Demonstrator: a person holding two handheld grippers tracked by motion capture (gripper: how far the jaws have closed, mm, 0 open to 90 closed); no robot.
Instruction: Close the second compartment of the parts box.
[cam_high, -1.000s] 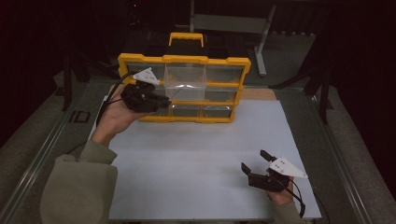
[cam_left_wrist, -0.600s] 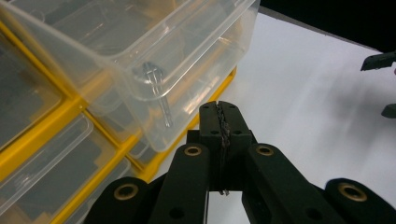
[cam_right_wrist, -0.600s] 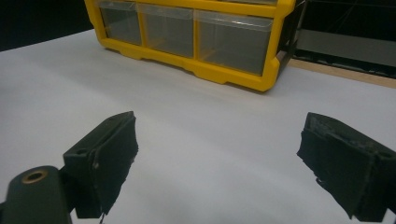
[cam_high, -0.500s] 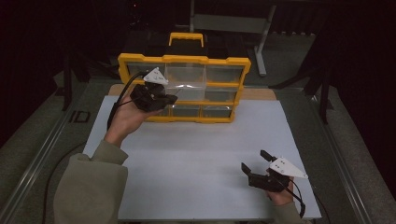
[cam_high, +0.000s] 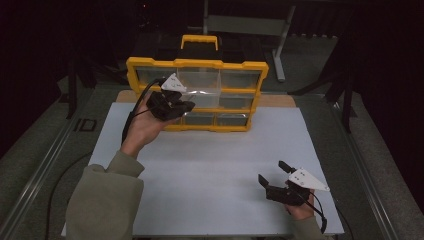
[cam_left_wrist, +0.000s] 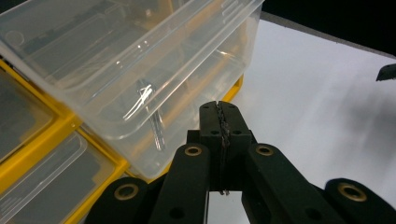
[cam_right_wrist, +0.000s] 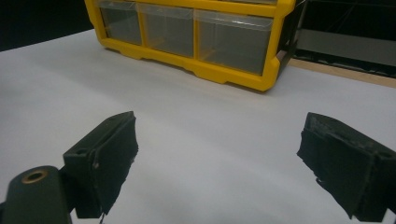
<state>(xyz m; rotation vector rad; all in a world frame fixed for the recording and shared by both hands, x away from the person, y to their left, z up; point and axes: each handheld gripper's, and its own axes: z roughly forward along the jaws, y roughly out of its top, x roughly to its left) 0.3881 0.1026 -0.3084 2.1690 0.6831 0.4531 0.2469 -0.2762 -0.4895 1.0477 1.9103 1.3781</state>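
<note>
— Any writing or brand on that organizer?

— None I can read. It's a yellow plastic parts organizer (cam_high: 197, 64) with a carry handle on top, standing upright at the far edge of the white worktop (cam_high: 210, 165), its front a grid of clear, boxy drawers.

— And your left claw?

— My left claw (cam_high: 184, 106) is at the middle row. Its jaws have just been closing and are now pressed together, their toothed black pads meeting in a thin seam, with nothing I can see between them. In the left gripper view, a clear plastic drawer (cam_left_wrist: 140, 70) juts out of the yellow frame just beyond the tips: smooth, glossy, thin-walled, with rounded corners.

— Are you touching it?

— I cannot tell; the tips sit right by its lower front corner.

— The right claw?

— My right claw (cam_high: 272, 172) rests low over the worktop's near right, well apart from the organizer, jaws spread wide and empty, pads matte and rough.
</note>
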